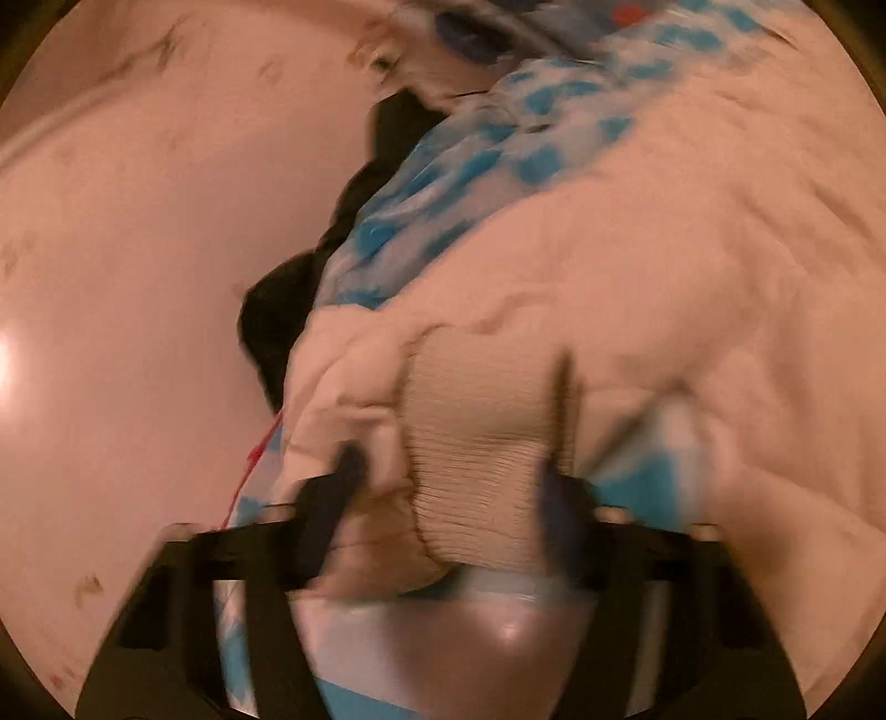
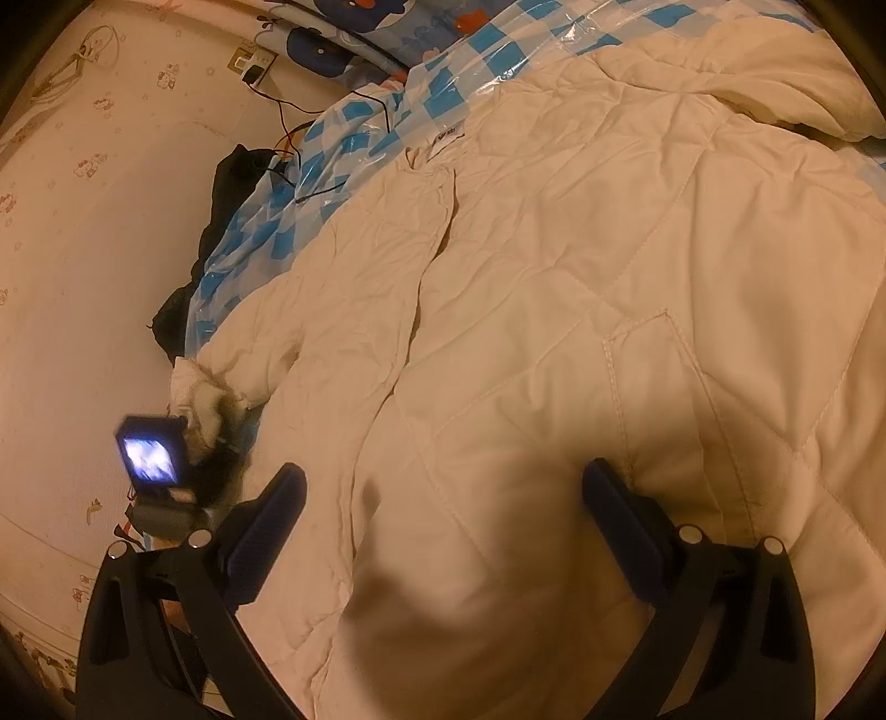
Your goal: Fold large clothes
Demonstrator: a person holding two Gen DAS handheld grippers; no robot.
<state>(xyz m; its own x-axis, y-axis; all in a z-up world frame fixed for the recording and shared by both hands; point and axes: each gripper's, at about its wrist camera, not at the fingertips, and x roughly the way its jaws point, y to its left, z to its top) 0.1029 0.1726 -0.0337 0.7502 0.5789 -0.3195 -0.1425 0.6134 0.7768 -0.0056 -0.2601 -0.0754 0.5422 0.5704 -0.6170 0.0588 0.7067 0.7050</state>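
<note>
A large cream quilted jacket (image 2: 554, 249) lies spread on a blue-and-white checked sheet (image 2: 343, 149). In the left wrist view its sleeve ends in a ribbed beige cuff (image 1: 476, 437). My left gripper (image 1: 448, 476) has its fingers on either side of that cuff, with the jaws still wide; the view is blurred. The left gripper also shows in the right wrist view (image 2: 183, 443), at the sleeve end. My right gripper (image 2: 443, 498) is open and empty, hovering over the jacket's body.
A dark garment (image 2: 221, 183) lies at the sheet's left edge beside a pale patterned wall (image 2: 83, 277). A black cable (image 2: 288, 122) runs from a wall socket (image 2: 252, 61). A blue cartoon-print cloth (image 2: 354, 22) lies at the far end.
</note>
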